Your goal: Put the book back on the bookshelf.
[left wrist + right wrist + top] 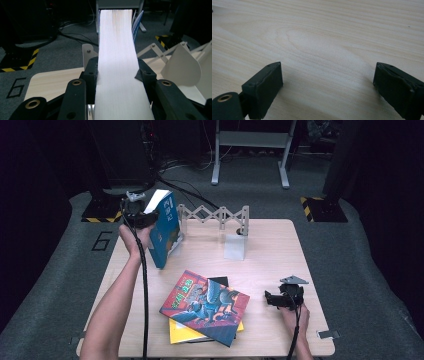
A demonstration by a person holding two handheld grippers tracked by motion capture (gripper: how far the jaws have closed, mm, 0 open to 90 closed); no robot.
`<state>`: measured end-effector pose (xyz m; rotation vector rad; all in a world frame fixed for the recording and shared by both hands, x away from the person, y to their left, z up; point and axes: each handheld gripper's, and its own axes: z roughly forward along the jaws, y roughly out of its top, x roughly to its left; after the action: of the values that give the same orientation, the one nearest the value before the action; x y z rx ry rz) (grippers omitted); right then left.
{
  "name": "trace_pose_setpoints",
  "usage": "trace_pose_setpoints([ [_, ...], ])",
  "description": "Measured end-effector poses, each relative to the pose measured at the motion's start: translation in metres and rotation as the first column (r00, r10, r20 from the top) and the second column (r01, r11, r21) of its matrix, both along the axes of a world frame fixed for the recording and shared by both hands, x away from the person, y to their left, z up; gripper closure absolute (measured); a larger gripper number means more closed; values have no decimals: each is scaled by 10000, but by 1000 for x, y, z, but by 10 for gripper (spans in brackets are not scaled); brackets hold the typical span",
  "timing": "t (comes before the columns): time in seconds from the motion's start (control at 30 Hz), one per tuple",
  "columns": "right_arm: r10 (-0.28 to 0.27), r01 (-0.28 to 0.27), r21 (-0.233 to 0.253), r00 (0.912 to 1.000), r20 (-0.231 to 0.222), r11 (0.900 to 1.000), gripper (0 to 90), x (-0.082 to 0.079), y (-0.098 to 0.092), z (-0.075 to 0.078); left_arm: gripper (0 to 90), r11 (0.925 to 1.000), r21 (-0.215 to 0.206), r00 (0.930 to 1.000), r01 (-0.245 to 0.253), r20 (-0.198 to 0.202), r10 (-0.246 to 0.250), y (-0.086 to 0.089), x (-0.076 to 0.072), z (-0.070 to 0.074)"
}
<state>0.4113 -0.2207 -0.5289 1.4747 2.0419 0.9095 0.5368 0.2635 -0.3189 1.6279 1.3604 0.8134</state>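
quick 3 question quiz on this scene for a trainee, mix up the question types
1. True or false: the left gripper is clamped on the page edge of the blue book.
2. How do the right gripper's jaws stand? A) shut on a book B) open over bare table C) shut on nothing
3. Fill in: the colourful illustrated book lies on top of a ___ book.

Key
1. True: both jaws press the white page block.
2. B: jaws apart above the wooden table.
3. yellow
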Motion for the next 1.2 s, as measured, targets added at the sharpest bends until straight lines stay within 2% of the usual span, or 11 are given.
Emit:
trace_pose_setpoints([
  [0.13,-36,36,8,10000,10,10000,81,0,0,0,612,9997,-80,9998,-212,49,213,-5,6,0],
  [0.3,-29,29,5,10000,9,10000,81,0,0,0,612,9989,158,9990,-436,86,434,-13,14,-5],
  [0.4,18,-18,-7,10000,-2,10000,81,0,0,0,611,9977,56,9977,-681,-13,681,-14,18,-7],
  [0.53,56,-56,-59,10000,5,10000,82,0,-1,0,611,9937,-234,9939,-1095,111,1097,-15,23,-9],
  [0.6,42,-42,-58,10000,-1,10000,83,0,-1,0,612,9917,-202,9915,-1267,274,1272,-16,25,-9],
  [0.8,-16,16,-45,10000,-15,10000,86,-1,0,0,611,9854,-235,9850,-1687,329,1695,-15,28,-15],
  [1.2,-41,41,-50,10000,12,10000,89,-1,0,0,611,9763,-492,9763,-2106,395,2126,-12,33,-26],
])
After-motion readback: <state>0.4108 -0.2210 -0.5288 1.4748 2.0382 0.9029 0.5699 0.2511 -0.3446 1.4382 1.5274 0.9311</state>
